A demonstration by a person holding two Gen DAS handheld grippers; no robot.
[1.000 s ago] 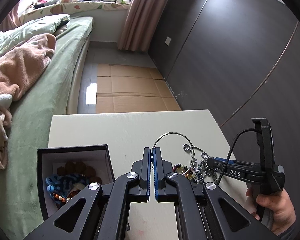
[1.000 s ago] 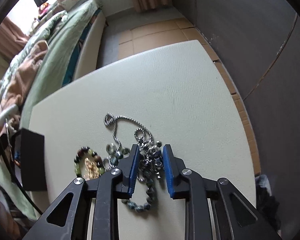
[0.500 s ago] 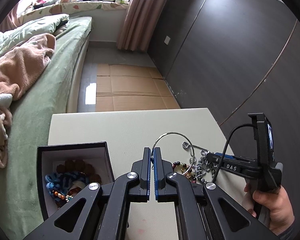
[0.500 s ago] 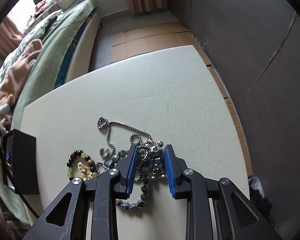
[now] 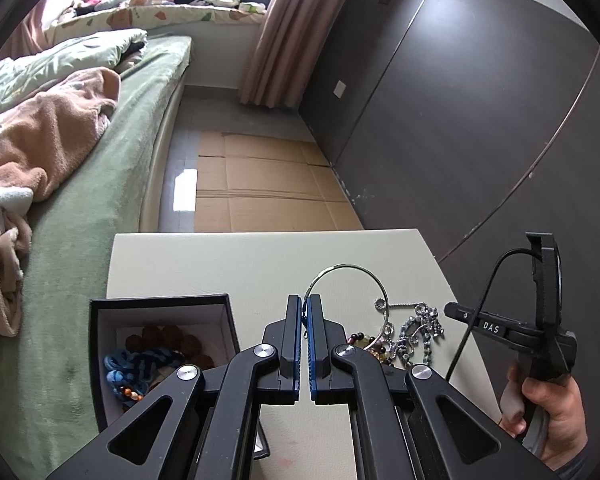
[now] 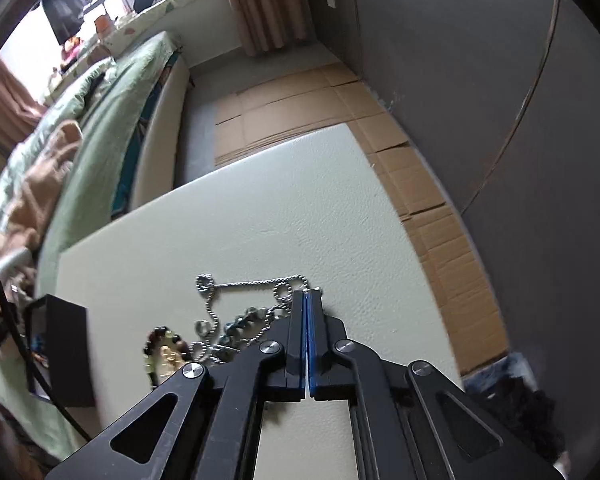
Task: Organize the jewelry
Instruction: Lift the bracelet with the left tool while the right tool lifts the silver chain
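While the left gripper [image 5: 304, 312] pinches the thin silver wire bangle [image 5: 346, 280] beside the open black jewelry box [image 5: 100, 320], the right gripper [image 6: 307, 312] is closed on the silver ball chain [image 6: 252, 282]; probably both go into that box; the beaded pile lies on the table.

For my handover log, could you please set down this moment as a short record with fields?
left gripper: shut on silver bangle
right gripper: shut on silver chain
pile beside it: beaded bracelet, other chains
black box: open, on the table, holding blue cord and brown beads
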